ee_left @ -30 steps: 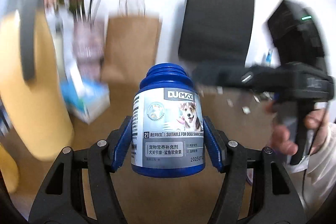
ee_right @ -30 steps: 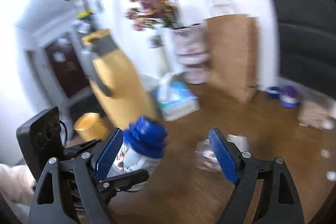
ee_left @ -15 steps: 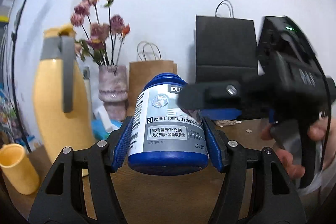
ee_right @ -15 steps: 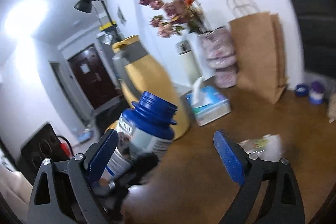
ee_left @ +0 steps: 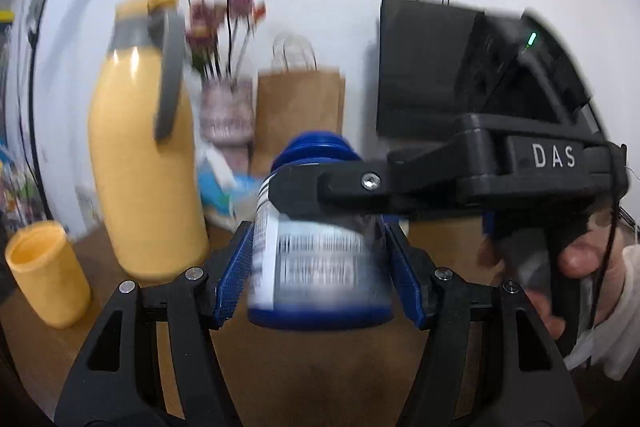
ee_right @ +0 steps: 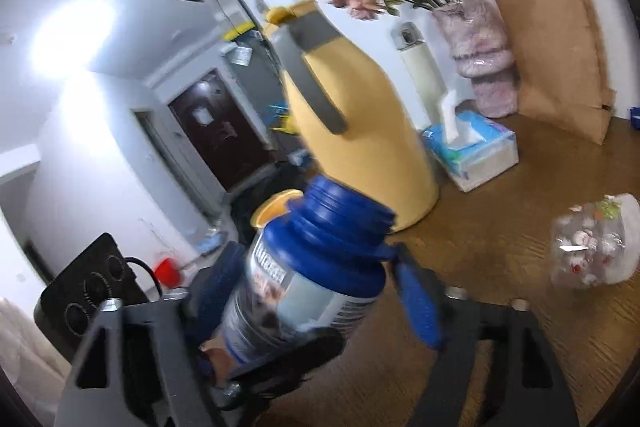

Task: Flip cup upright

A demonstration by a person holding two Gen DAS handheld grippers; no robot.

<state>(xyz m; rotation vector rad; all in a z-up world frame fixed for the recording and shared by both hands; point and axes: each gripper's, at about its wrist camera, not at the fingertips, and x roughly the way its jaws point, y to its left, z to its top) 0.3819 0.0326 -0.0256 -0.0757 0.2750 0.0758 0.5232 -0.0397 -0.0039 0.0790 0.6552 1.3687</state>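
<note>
A blue supplement bottle (ee_left: 316,287) with a silver label stands upright in the air, its open threaded neck (ee_right: 340,207) on top and no cap. My left gripper (ee_left: 320,267) is shut on its lower body, a blue pad on each side. My right gripper (ee_right: 316,267) reaches in from the right and straddles the bottle's shoulder. Its fingers are blurred, and a small gap shows beside the right pad (ee_right: 416,307). In the left wrist view one black right-gripper finger (ee_left: 344,183) crosses in front of the bottle; the other is hidden behind it.
A tall yellow jug (ee_left: 144,163) and a yellow cup (ee_left: 44,275) stand on the wooden table (ee_right: 520,227) at the left. Behind them are a tissue box (ee_right: 472,151), a vase of dried flowers (ee_right: 480,67) and paper bags (ee_left: 300,115). A clear plastic bag (ee_right: 592,243) lies at the right.
My right gripper has come in from the right until its fingers straddle the bottle. The label's dog picture has turned away from the left wrist camera. The bottle stays in the left gripper.
</note>
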